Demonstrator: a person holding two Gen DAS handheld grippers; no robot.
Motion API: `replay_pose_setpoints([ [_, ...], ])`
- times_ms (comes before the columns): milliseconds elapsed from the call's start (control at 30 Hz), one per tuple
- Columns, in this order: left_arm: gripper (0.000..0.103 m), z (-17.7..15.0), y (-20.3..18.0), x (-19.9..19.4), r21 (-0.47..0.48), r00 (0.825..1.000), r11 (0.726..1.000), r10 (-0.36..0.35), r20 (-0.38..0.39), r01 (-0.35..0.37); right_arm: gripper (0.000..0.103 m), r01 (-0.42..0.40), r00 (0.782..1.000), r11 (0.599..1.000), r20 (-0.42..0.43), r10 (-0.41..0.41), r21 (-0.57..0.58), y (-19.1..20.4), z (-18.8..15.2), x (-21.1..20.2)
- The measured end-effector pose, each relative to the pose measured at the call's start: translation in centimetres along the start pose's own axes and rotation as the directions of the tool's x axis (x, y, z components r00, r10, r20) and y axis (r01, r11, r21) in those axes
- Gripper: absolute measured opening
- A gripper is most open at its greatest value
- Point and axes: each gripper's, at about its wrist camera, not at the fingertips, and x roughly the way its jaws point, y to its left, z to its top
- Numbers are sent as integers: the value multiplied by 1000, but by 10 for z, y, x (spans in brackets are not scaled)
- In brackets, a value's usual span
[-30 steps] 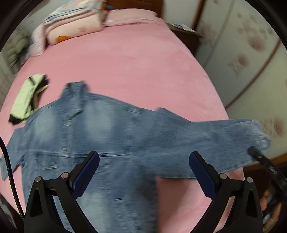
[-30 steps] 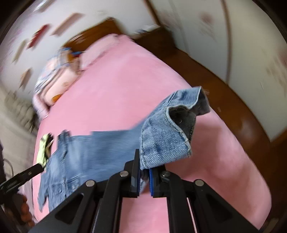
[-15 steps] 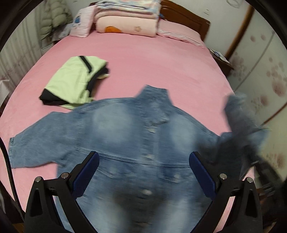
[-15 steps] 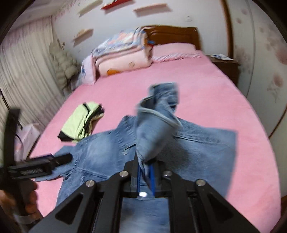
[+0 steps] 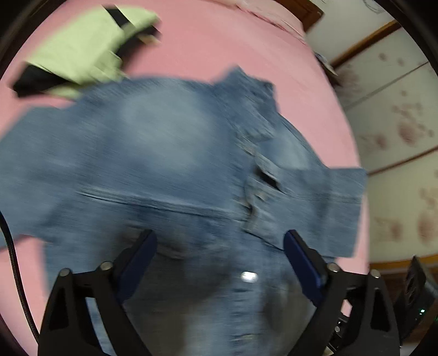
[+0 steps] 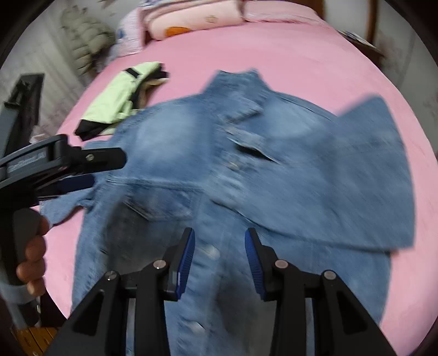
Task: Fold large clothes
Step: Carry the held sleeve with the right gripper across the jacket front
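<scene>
Pink bedding (image 6: 287, 52) covers the whole bed, with a stack of folded quilts and pillows (image 6: 191, 16) at the headboard end and a pale padded coat (image 6: 84, 35) hanging off to one side. Spread across the middle of the bed lies the denim jacket (image 6: 208, 153), front up, collar (image 6: 241, 90) toward the pillows; one sleeve (image 6: 364, 175) is folded in over the chest, while the other sleeve (image 5: 35, 153) reaches out flat toward the bed's edge. Just beyond the jacket's shoulder sits a folded lime-green garment with black trim (image 6: 120, 95), touching or nearly touching the denim; the blur makes that hard to settle. The right gripper (image 6: 219, 252) points down over the button placket, its blue-padded jaws partly apart after just opening, with nothing pinched between them and only jacket cloth beneath. The left gripper (image 5: 219, 263) hangs over the lower front of the jacket with its jaws wide, having just narrowed a little, and nothing is held. From the right-hand camera the left tool shows at the side, a person's hand (image 6: 30, 252) wrapped round its handle above the out-flung sleeve.
</scene>
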Motion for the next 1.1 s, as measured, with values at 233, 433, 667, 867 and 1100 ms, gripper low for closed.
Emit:
replay_pose_setpoints([
  [233,66,-16,-24,73,-76,965,972,-230,-123,222,38,47,999,975,-24,-42,218,-74,-28,-16],
  [433,53,-25,-30,109,-176,938,937,-325,-121,302,38,50,999,952,-20,-46,302,-105,-40,-13],
  [667,53,-20,-33,141,-269,946,920,-315,-77,285,38,40,999,957,-8,-40,288,-119,-41,-13],
  [867,53,-35,-26,139,-367,940,889,-327,-95,272,38,31,999,951,-15,-28,309,-133,-47,-14],
  [1100,53,-40,-21,137,-367,949,887,-313,-36,278,38,25,999,952,-27,-18,305,-137,-49,-12],
])
